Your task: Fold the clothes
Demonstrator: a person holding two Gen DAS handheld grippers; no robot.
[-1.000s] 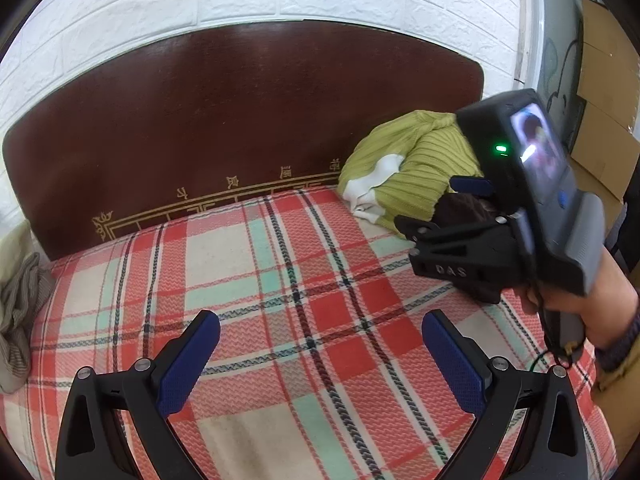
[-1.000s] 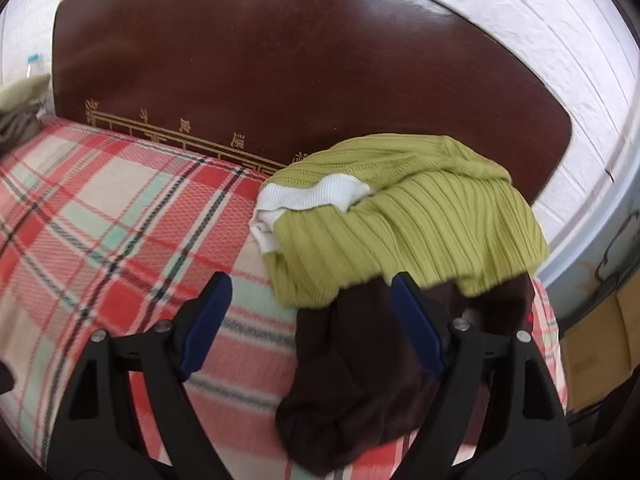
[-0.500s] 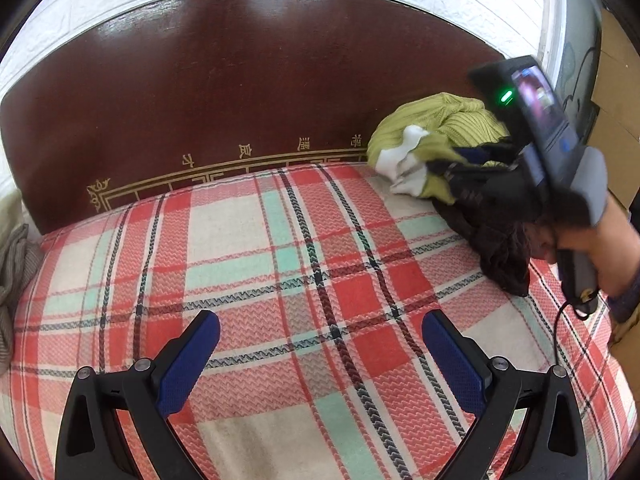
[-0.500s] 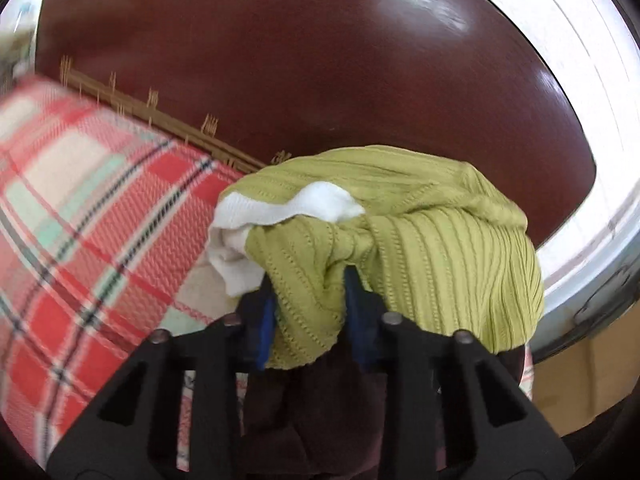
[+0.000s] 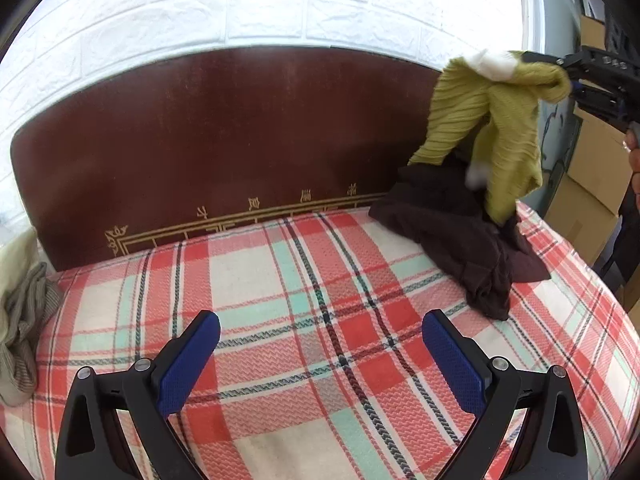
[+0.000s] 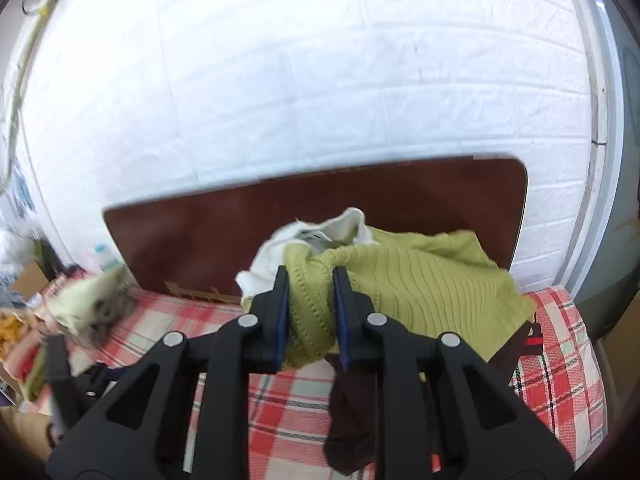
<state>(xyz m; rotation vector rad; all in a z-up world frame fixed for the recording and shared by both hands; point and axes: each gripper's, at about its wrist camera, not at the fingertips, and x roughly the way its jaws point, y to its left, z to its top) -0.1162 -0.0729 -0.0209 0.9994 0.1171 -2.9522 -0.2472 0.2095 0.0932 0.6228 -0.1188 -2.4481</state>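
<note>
My right gripper (image 6: 308, 280) is shut on a bunched fold of a ribbed green sweater (image 6: 420, 284) with white trim and holds it up in the air; it shows in the left wrist view (image 5: 568, 76) at the upper right with the sweater (image 5: 492, 120) hanging from it. A dark brown garment (image 5: 460, 232) lies crumpled on the plaid bed under the sweater and also hangs below my right gripper (image 6: 352, 420). My left gripper (image 5: 320, 354) is open and empty, low over the plaid bedspread (image 5: 280, 280).
A dark wooden headboard (image 5: 200, 152) backs the bed against a white brick wall (image 5: 240, 12). A grey-beige garment (image 5: 20, 320) lies at the bed's left edge. Cardboard boxes (image 5: 588, 184) stand to the right of the bed. Clutter (image 6: 24, 320) sits left of the bed.
My right gripper, shut on the green sweater, has lifted it high off the bed, uncovering the brown garment beneath. The left gripper stayed open over the bedspread.
</note>
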